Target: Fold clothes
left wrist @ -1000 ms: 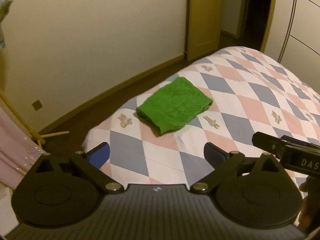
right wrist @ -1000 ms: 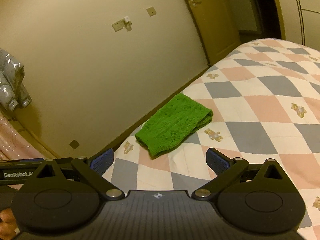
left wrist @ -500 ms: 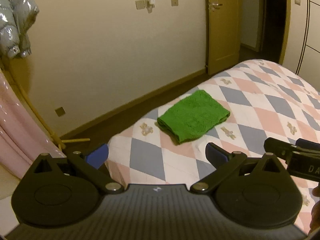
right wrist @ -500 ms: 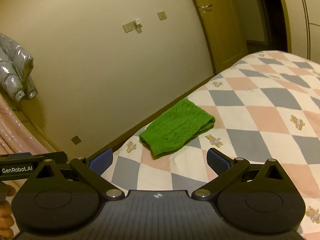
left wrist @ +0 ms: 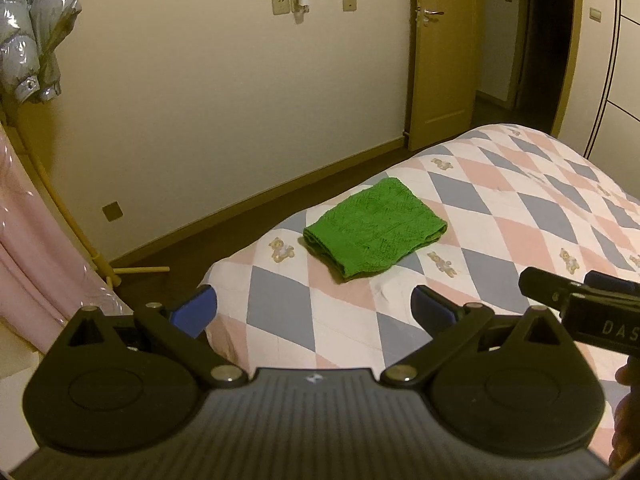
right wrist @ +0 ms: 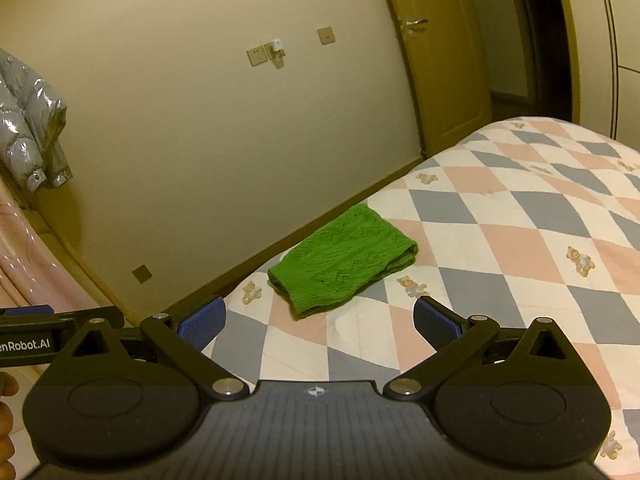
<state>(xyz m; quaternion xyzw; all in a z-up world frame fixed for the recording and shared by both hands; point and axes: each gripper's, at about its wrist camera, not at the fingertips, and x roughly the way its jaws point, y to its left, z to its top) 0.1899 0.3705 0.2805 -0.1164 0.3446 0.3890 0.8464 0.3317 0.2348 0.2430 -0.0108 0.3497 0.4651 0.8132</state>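
A green knitted garment [left wrist: 374, 230] [right wrist: 344, 260] lies folded into a compact rectangle near the corner of the bed [left wrist: 520, 216] [right wrist: 520, 216], on a quilt of pink, grey and white diamonds with small bears. My left gripper [left wrist: 314, 308] is open and empty, held back from the bed's near edge, well short of the garment. My right gripper [right wrist: 320, 318] is likewise open and empty, over the bed's near corner. The right gripper's body also shows at the right edge of the left wrist view, and the left gripper's body at the left edge of the right wrist view.
A cream wall with sockets [left wrist: 282, 4] runs behind the bed, with a strip of dark floor [left wrist: 224, 248] between. A wooden door [left wrist: 440, 52] stands open at the back. A silver puffer jacket [left wrist: 32, 32] and pink fabric [left wrist: 36, 256] hang at the left on a yellow rack.
Both grippers have pulled back and tilted up from the bed, so the garment looks smaller and farther. The garment has not moved. Both stay open.
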